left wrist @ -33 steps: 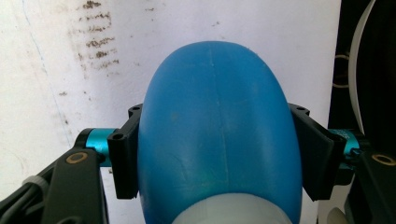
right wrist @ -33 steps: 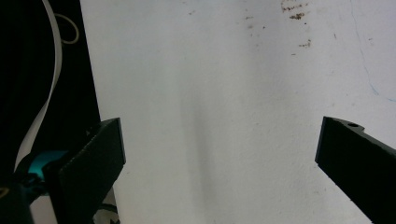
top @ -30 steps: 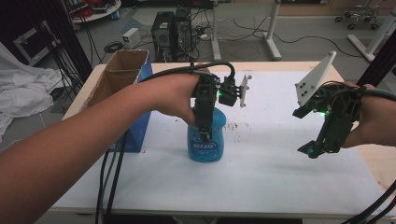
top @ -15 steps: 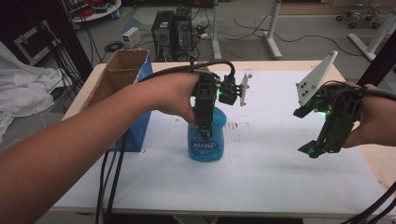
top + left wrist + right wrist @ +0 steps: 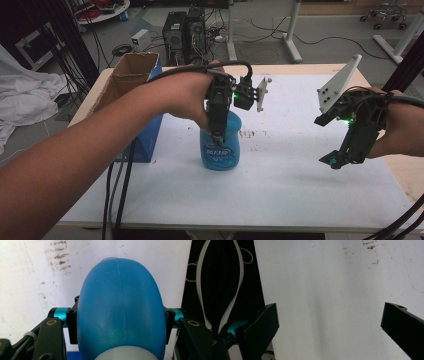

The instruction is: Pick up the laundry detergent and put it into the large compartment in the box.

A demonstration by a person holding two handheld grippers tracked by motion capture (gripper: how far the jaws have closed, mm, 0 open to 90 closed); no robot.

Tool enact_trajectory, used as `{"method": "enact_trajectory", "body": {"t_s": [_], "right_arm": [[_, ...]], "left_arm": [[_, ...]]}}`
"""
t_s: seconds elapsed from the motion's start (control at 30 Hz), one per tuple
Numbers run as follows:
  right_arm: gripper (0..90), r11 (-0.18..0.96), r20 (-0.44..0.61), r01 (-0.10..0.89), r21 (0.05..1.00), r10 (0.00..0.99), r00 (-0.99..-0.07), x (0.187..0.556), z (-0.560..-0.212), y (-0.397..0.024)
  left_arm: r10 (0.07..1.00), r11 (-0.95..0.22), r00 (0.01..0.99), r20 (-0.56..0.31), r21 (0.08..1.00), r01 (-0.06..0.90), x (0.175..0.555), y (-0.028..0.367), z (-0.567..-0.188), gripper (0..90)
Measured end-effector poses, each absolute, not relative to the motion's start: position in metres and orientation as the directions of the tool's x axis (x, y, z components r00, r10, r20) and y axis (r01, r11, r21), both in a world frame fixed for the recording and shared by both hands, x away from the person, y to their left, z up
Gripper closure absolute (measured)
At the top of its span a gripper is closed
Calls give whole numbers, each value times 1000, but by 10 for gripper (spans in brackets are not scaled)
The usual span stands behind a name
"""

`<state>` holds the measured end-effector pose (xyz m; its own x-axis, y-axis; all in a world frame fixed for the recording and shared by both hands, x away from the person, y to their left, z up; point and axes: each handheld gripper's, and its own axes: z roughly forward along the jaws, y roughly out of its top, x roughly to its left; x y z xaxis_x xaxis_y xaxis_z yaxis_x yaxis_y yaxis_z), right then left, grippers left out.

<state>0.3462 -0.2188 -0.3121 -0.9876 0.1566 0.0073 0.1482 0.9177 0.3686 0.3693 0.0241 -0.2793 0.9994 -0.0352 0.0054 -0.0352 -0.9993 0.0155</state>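
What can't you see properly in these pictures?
- The blue bottle's label words: too small and blurred in the high view.
- The bottle's top: hidden there by the left hand-held gripper clamped on it.
- Inside the cardboard box: hidden by its own walls.

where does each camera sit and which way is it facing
High view: above the person's side, looking forward and down on the white table; both forearms enter, left tongs on the blue bottle, right tongs open in the air.
Left gripper view: rides on the left tongs, looking down their jaws, which clamp the blue bottle.
Right gripper view: rides on the right tongs, facing bare table.
Shared: bottle in the first two.
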Motion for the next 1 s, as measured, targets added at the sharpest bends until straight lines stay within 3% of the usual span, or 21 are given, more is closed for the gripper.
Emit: {"method": "enact_trajectory", "body": {"t_s": [0.27,0.57,0.77,1.0], "right_arm": [[6,917,8,146,371,154,-988,346,-312,-218],[6,919,8,136,369,143,-990,347,-310,-214],[6,918,6,133,374,141,-990,349,-310,-212],[6,920,1,121,374,129,-992,348,-310,-207]], "left_arm": [[20,-999,1000,-2,37,20,371,40,-231,386],[187,-981,981,-41,33,189,385,71,-179,387],[239,-970,971,-15,34,239,389,92,-152,386],[394,-917,919,-25,64,395,403,127,-127,386]]}}
